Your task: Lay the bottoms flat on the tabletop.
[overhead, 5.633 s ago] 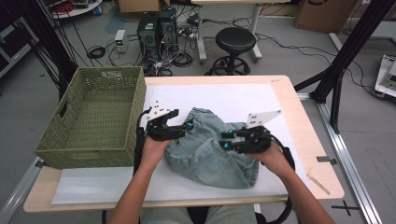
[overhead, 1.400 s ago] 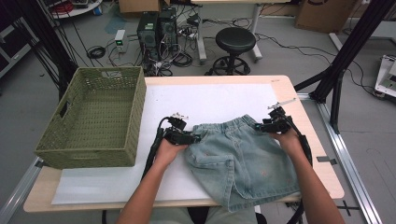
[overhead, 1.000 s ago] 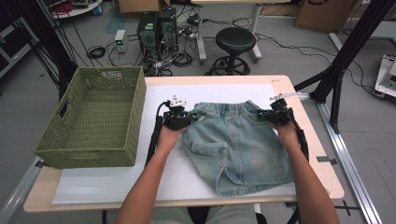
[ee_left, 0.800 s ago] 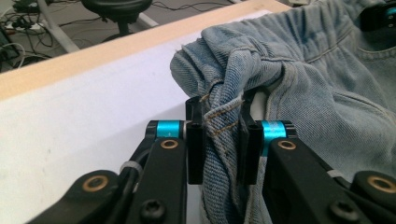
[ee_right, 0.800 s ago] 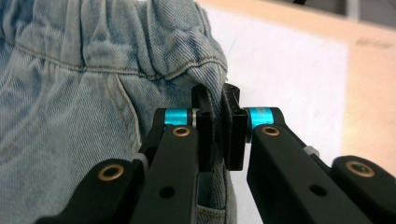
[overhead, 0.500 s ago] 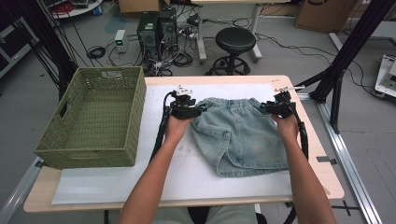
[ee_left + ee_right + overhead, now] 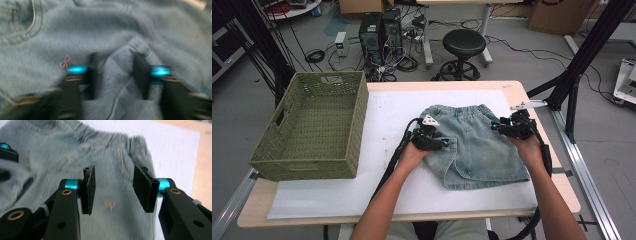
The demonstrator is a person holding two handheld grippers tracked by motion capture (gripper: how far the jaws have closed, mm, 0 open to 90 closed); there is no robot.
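Light blue denim shorts (image 7: 477, 145) lie flat on the white mat (image 7: 397, 110), waistband away from me. My left gripper (image 7: 445, 145) sits at their left edge, its jaws having just been closing. In the left gripper view a raised fold of the denim (image 7: 120, 65) is pinched between the left gripper (image 7: 116, 75) pads. My right gripper (image 7: 498, 127) hovers at the right side below the waistband. The right gripper (image 7: 113, 187) jaws have just been opening, with nothing between them and the shorts (image 7: 62, 157) underneath.
A green woven basket (image 7: 312, 125) stands at the table's left. The wooden table edge (image 7: 532, 100) shows past the mat on the right, next to a black frame post (image 7: 582, 65). A stool (image 7: 464, 45) and cables sit on the floor beyond.
The shorts were pulled out from a crumpled heap and laid flat. My left hand slid from the waistband corner toward me along the left edge. The right gripper let go of the waistband.
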